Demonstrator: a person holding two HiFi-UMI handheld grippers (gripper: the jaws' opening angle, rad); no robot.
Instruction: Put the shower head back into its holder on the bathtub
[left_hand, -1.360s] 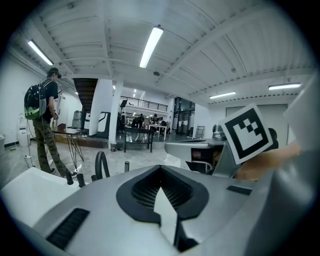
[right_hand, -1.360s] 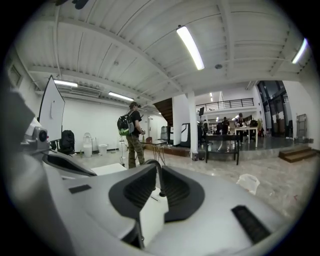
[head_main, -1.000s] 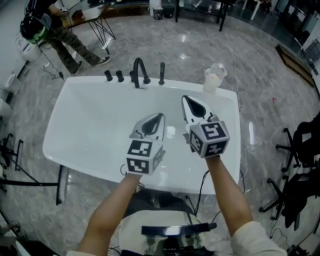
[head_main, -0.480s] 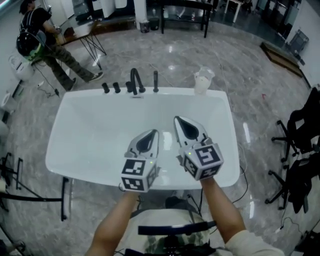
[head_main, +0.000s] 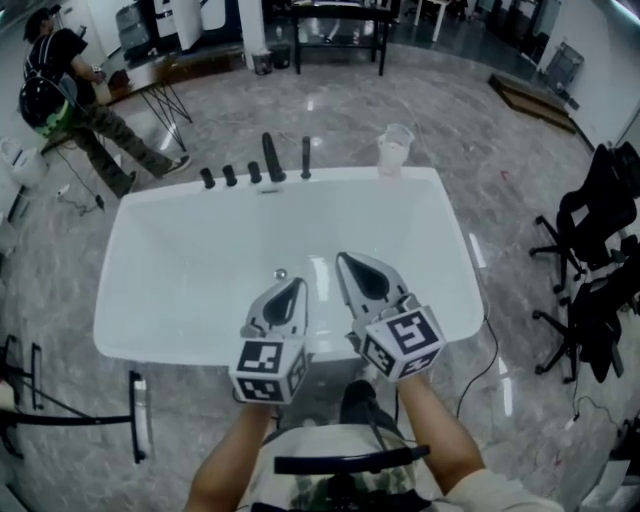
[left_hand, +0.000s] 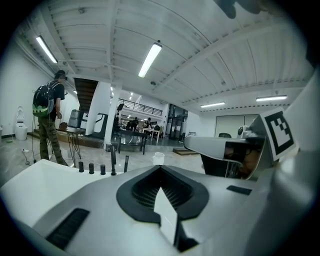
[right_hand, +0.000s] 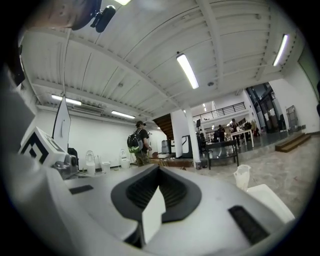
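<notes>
The white bathtub (head_main: 140, 300) lies across the middle of the head view. On its far rim stands a row of black fittings (head_main: 230, 175) with a curved spout (head_main: 270, 157). A slim upright black rod (head_main: 306, 158), which looks like the shower head, stands at the row's right end, also in the left gripper view (left_hand: 126, 163). My left gripper (head_main: 295, 286) and right gripper (head_main: 345, 262) hover side by side over the tub's near half, far from the fittings. Both are shut and hold nothing. In each gripper view the jaws meet: left gripper (left_hand: 160, 167), right gripper (right_hand: 160, 167).
A translucent cup (head_main: 393, 150) stands on the tub's far right corner. The drain (head_main: 281, 273) sits just ahead of my left gripper. A person with a backpack (head_main: 60, 90) walks at the far left. Office chairs (head_main: 600, 230) stand to the right, a black stand (head_main: 20, 400) at the left.
Both grippers have drawn back from the tub's middle toward its near rim, and more of the room's far side shows. The jaws stay shut and hold nothing.
</notes>
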